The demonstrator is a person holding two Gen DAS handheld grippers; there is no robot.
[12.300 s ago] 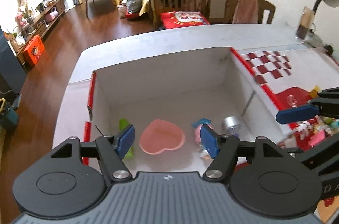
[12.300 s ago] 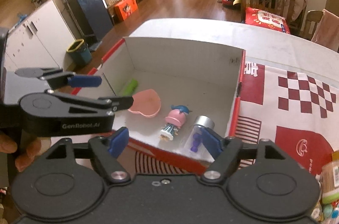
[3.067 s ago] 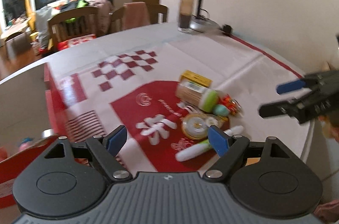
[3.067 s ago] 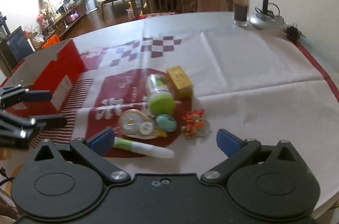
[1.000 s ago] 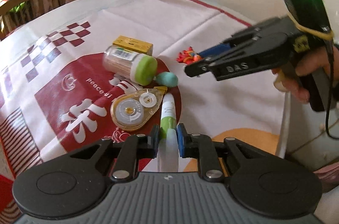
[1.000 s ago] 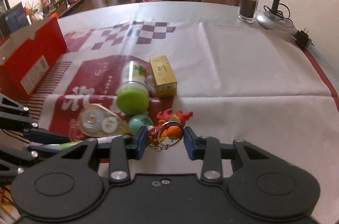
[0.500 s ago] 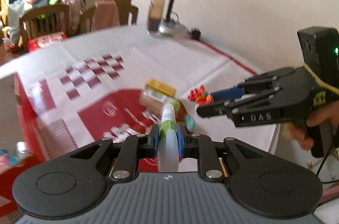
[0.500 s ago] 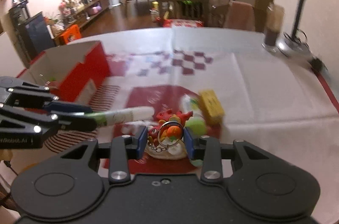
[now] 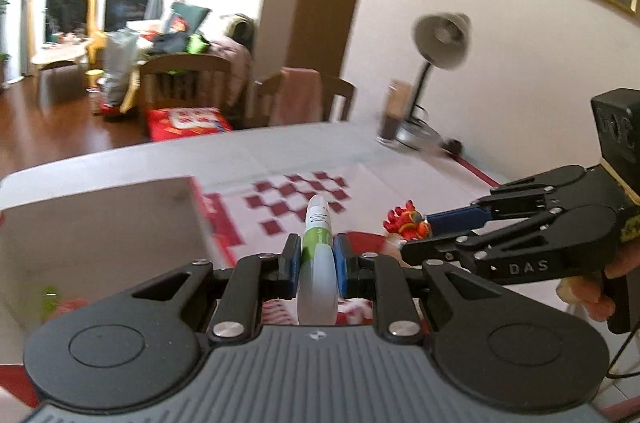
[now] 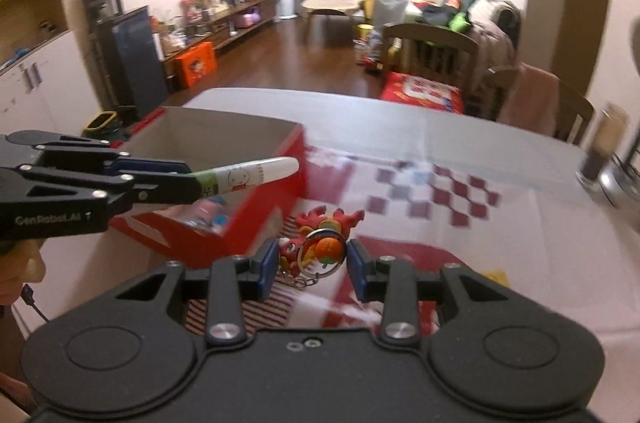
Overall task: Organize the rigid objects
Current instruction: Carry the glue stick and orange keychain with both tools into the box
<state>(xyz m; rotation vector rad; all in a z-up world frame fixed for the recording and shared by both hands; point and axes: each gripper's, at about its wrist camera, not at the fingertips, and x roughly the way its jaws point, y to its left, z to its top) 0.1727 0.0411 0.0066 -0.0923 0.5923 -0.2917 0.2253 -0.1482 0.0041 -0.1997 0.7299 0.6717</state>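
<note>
1. Left wrist view: my left gripper (image 9: pixel 316 257) had its fingers (image 9: pixel 291 259) clamped on a white tube with a green label (image 9: pixel 317 243), its tip pointing forward, raised above the desk (image 9: pixel 280 151).
2. In the same view my right gripper (image 9: pixel 416 231) reached in from the right, with my hand (image 9: pixel 592 287) on its handle.
3. Right wrist view: my right gripper's fingers (image 10: pixel 266 269) were closed on a red dragon keychain (image 10: pixel 320 243), which hung between them clear of the red-and-white cloth (image 10: pixel 440 199).
4. The open red box (image 10: pixel 224 151) sat on the desk to the left; the tube's tip hovered over its near right corner.
5. Small toys (image 10: pixel 208 215) lay blurred inside the box.
</note>
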